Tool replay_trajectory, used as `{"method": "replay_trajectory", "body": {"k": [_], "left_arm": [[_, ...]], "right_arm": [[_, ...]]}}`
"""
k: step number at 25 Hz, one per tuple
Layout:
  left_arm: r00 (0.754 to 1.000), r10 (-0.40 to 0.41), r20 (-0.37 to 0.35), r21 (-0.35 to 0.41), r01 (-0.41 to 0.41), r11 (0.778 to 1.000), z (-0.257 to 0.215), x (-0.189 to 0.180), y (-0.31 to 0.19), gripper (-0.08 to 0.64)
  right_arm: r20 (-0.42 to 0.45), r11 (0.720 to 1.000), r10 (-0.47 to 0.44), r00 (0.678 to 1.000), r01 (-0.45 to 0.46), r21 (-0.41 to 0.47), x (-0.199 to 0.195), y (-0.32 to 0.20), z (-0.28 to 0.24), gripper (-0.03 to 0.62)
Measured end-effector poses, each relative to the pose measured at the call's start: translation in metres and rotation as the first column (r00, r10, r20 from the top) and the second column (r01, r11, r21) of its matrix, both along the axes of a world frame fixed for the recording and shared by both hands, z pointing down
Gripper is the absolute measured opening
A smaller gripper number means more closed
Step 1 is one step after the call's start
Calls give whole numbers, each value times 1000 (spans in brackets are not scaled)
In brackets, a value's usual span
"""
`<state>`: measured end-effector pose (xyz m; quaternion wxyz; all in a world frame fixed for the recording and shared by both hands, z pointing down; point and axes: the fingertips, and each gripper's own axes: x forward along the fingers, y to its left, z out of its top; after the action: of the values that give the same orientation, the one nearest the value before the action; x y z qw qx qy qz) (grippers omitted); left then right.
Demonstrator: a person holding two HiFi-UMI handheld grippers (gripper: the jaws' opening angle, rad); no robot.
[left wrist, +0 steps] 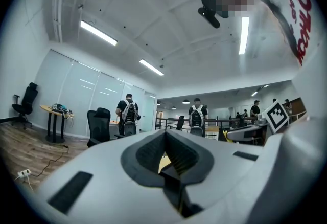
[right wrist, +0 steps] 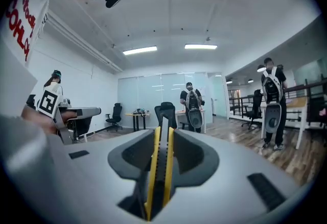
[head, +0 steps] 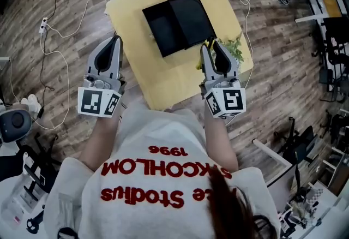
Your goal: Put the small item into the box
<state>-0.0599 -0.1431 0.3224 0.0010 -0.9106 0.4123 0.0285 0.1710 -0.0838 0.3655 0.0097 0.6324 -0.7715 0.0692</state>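
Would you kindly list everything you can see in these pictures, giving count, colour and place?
table: one, yellow, centre of the head view.
box: one, black, open, on the table's far half.
lid: one, black, flat against the box's right side.
small item: one, green and leafy, at the table's right edge, beside the right gripper.
power strip: one, white, with white cables, on the floor left of the table.
office chairs: several, black, in the background.
people: several, standing far off.
left gripper: one, grey, left of the table, jaws together.
right gripper: one, grey, over the table's right side, jaws slightly apart, nothing between them.
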Motion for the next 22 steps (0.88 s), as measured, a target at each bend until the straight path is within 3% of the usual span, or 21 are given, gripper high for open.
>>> {"method": "replay_trajectory", "body": {"k": [8, 22], "left_arm": [[1000, -19, -24, 61, 21, 998, -22, 3, -2, 6], [991, -134, -2, 79, 133, 988, -30, -24, 7, 6]], "right_arm": [[-22, 993, 7, 1000, -5, 119, 20, -3, -56, 118], [-5, 978, -164, 986, 163, 127, -18, -28, -68, 118]]}}
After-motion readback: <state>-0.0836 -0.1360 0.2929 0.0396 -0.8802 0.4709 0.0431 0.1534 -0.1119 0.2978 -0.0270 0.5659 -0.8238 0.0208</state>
